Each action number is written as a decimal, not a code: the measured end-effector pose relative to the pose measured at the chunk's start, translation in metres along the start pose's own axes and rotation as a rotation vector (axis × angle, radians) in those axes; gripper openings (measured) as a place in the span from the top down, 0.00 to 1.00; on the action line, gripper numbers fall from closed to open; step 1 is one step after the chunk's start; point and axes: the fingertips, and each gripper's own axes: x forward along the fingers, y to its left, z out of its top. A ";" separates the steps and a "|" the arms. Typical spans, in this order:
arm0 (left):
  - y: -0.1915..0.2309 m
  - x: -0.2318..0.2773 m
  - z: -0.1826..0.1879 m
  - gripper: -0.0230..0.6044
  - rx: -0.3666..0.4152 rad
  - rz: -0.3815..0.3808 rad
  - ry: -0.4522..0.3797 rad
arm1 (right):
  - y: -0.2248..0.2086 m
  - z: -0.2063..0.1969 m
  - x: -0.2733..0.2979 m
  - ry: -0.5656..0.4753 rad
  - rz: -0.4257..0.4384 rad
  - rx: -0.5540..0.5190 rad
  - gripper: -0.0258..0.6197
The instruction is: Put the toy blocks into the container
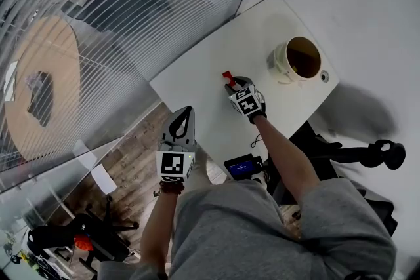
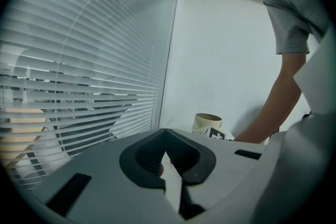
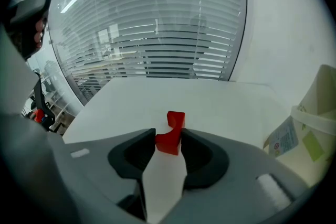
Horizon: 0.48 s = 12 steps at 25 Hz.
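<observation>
while right gripper (image 3: pixel 168 135) jaws clamp a half-hidden red block (image 3: pixel 176 118), left gripper (image 2: pixel 166 131) sits clenched.

The person wears a plain grey short-sleeved shirt (image 1: pixel 262 233).

Looks along left gripper (image 2: pixel 167 131), jaws met at the tips, nothing gripped. Beyond the tips, takes in a cup (image 2: pixel 208 123), with a bare arm (image 2: pixel 275 107) reaching down just right of it. Blinds (image 2: pixel 89 60) left, white wall (image 2: pixel 226 55) behind.
</observation>
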 end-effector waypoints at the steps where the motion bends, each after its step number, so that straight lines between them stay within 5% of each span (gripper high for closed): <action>1: -0.002 0.001 0.001 0.95 0.001 -0.007 -0.002 | -0.001 0.001 -0.004 -0.008 0.000 -0.004 0.71; 12: -0.044 0.022 0.017 0.95 0.037 -0.116 -0.020 | -0.029 -0.001 -0.062 -0.099 -0.047 0.000 0.71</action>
